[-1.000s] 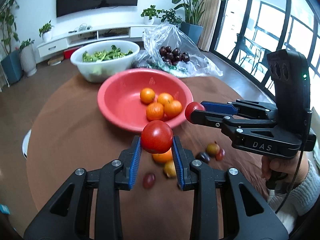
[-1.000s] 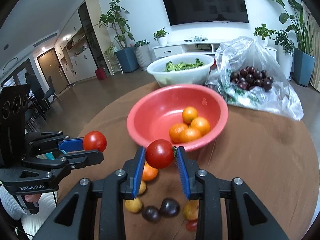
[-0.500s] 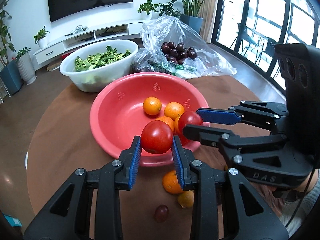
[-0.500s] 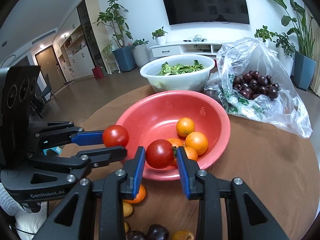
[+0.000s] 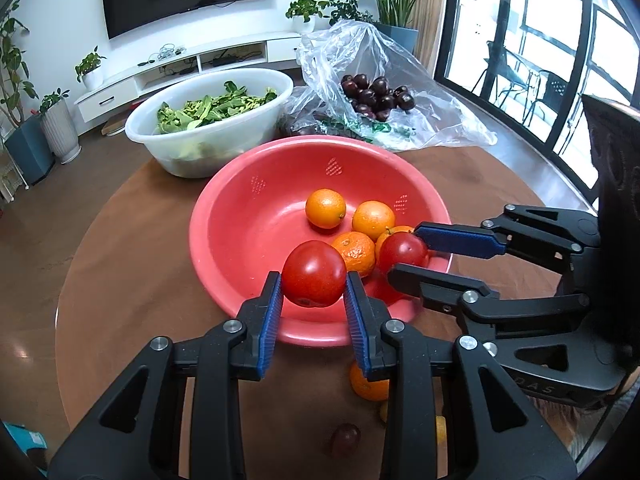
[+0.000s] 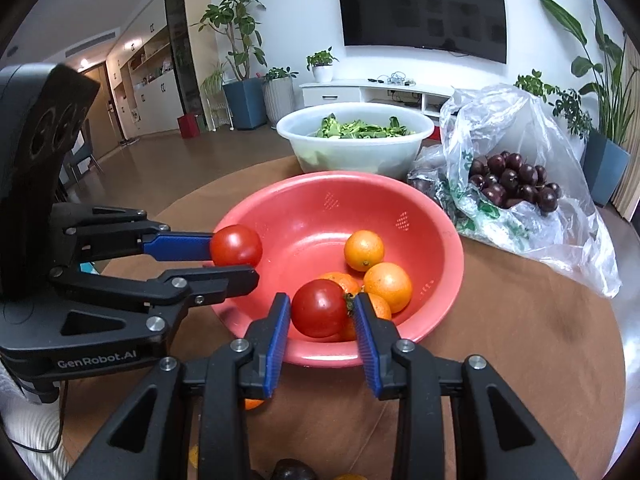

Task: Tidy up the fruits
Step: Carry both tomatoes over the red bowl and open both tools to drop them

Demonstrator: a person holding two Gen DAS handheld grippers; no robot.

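Observation:
My left gripper (image 5: 314,280) is shut on a red tomato (image 5: 314,273), held over the near rim of the red bowl (image 5: 240,208). My right gripper (image 6: 321,312) is shut on a second red tomato (image 6: 320,307), also above the bowl's near side. Each gripper shows in the other's view: the right gripper (image 5: 404,254) with its tomato (image 5: 403,250), the left gripper (image 6: 236,254) with its tomato (image 6: 236,245). Several oranges (image 5: 326,208) lie inside the red bowl (image 6: 304,208). Loose fruit lies on the table behind the grippers: an orange (image 5: 366,382) and a dark grape (image 5: 345,438).
A white basin of green leaves (image 5: 208,120) stands behind the red bowl. A clear plastic bag of dark plums (image 5: 374,94) lies at the back right. The round brown table (image 5: 132,280) drops off at its edge on the left. A person's sleeve (image 6: 24,420) shows at lower left.
Both grippers moved forward with their tomatoes, from in front of the red bowl to over its near rim. The loose fruit on the table now lies behind and below them.

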